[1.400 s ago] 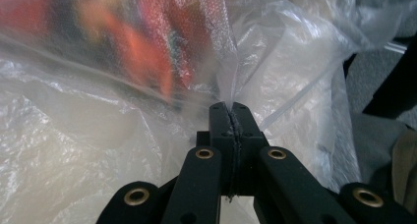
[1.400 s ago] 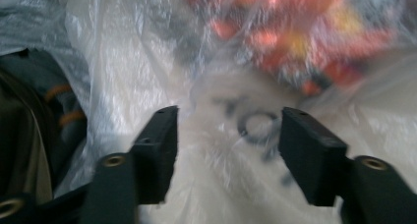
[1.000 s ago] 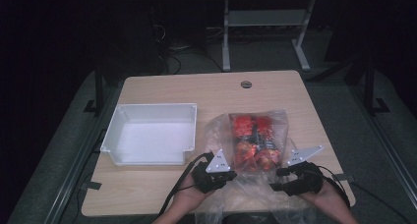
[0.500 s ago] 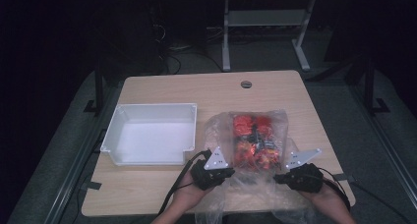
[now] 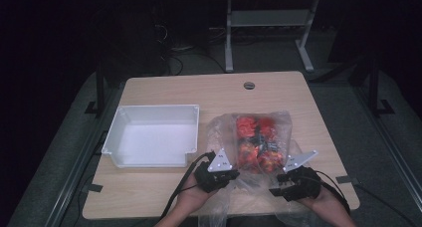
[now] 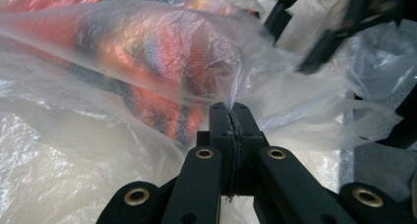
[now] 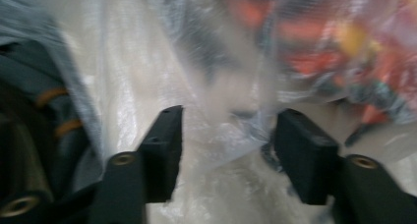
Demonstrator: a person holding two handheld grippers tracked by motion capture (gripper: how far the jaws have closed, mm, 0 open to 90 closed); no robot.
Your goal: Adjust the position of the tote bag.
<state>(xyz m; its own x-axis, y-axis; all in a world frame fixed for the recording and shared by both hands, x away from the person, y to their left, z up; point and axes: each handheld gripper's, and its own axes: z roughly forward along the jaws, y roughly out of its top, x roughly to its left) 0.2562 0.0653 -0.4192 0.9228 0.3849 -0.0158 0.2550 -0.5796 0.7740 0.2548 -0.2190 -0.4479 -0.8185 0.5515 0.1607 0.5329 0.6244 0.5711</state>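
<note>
The clear plastic bag (image 5: 259,142) of orange-red pieces lies near the tabletop's (image 5: 209,90) front right corner. Your left gripper (image 6: 231,108) pinches its film tight; your right gripper (image 7: 226,130), jaws just reopened, stands wide around loose film. The white bin (image 5: 152,137) sits toward the left edge.

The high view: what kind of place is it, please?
Probably a lab or workshop set up for recording: a lone wooden table on grey floor, a metal desk frame behind, cables on the floor, dark surroundings.
</note>
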